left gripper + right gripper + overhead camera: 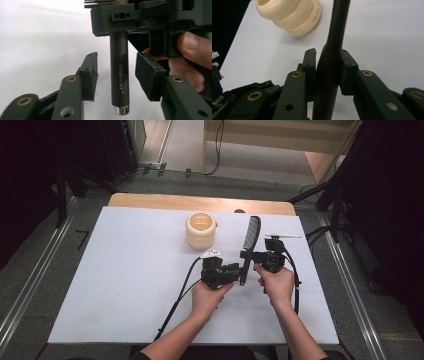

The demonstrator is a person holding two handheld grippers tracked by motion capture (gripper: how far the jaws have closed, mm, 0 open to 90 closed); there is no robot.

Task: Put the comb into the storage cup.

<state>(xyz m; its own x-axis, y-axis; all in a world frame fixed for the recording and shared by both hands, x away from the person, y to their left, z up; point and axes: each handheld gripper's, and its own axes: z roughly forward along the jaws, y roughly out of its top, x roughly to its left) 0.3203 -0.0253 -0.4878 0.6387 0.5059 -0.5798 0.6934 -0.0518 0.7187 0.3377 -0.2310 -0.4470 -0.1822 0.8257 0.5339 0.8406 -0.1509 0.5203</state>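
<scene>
Both grippers meet at a dark comb (251, 240) held above the white table (125, 285). Right gripper (328, 68) pinches the comb's handle between its pads. Left gripper (116, 75) has its jaws spread around the handle's lower end, not touching. Behind them stands a cream ribbed cup (200, 230).

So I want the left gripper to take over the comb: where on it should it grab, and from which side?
On the round handle, on the bare stretch below the right gripper. That stretch is smooth and straight, and hangs free down to its metal cap. The left gripper already has its open pads on either side, so close in square across it, clear of the teeth.
</scene>
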